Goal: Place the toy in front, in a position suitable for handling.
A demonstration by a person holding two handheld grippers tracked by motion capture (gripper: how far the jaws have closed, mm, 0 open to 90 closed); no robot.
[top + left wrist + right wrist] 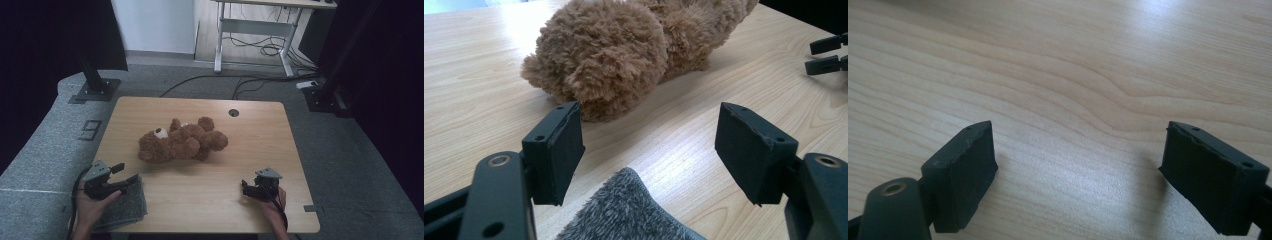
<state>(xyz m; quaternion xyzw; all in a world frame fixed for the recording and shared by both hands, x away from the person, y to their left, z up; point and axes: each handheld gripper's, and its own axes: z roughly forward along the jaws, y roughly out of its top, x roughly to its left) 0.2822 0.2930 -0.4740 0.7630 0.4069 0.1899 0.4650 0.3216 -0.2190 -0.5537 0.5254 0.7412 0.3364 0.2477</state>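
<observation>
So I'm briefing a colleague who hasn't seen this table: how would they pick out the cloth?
On the light wooden table, look to the near left corner, under the left gripper. The grey fluffy folded cloth lies flat there, overhanging the edge. Unlike the brown plush teddy bear mid-table, it is grey and flat.

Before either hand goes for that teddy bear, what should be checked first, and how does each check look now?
1. Left gripper fingers apart with nothing between them: ok.
2. Right gripper fingers apart over bare wood, holding nothing: ok.
3. Teddy bear lying free on the table, untouched by either gripper: ok.
4. Path from the left gripper to the bear unobstructed: ok.
5. Grey towel lying under the left gripper, at risk of snagging: cannot tell.
6. Bear fits between the fingers: cannot tell.
</observation>
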